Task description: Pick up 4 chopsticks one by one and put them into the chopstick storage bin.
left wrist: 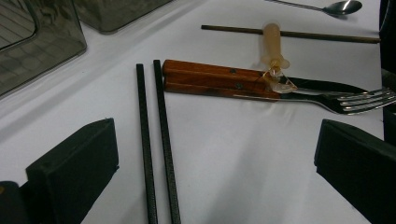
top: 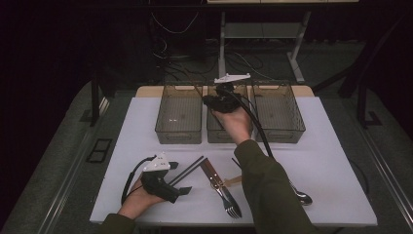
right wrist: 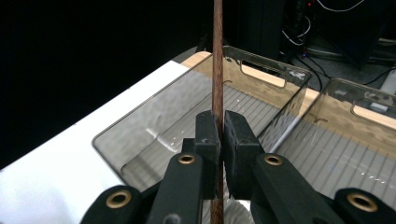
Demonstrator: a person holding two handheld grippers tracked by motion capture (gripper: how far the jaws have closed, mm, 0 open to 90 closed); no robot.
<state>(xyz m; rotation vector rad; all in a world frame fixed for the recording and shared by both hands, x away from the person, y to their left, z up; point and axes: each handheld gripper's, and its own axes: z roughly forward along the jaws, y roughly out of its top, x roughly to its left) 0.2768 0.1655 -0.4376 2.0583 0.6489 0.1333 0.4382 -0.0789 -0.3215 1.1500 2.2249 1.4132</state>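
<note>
In the right gripper view my right gripper (right wrist: 221,135) is shut on a thin brown chopstick (right wrist: 217,56) that stands upright between its pads. It hangs above a clear grey bin (right wrist: 154,130). The high view puts my right gripper (top: 220,101) over the middle bin (top: 218,132) of three. My left gripper (top: 179,178) rests low at the table's front left, open with nothing between its pads. Just ahead of my left gripper (left wrist: 215,182) lie two black chopsticks (left wrist: 159,140), side by side on the white table.
A wooden-handled knife and fork (left wrist: 215,79) lie together past the black chopsticks, with a small amber utensil (left wrist: 273,46) across them. Further off lie a second brown chopstick (left wrist: 303,34) and a metal spoon (left wrist: 341,7). The left bin (top: 178,114) and right bin (top: 277,114) flank the middle one.
</note>
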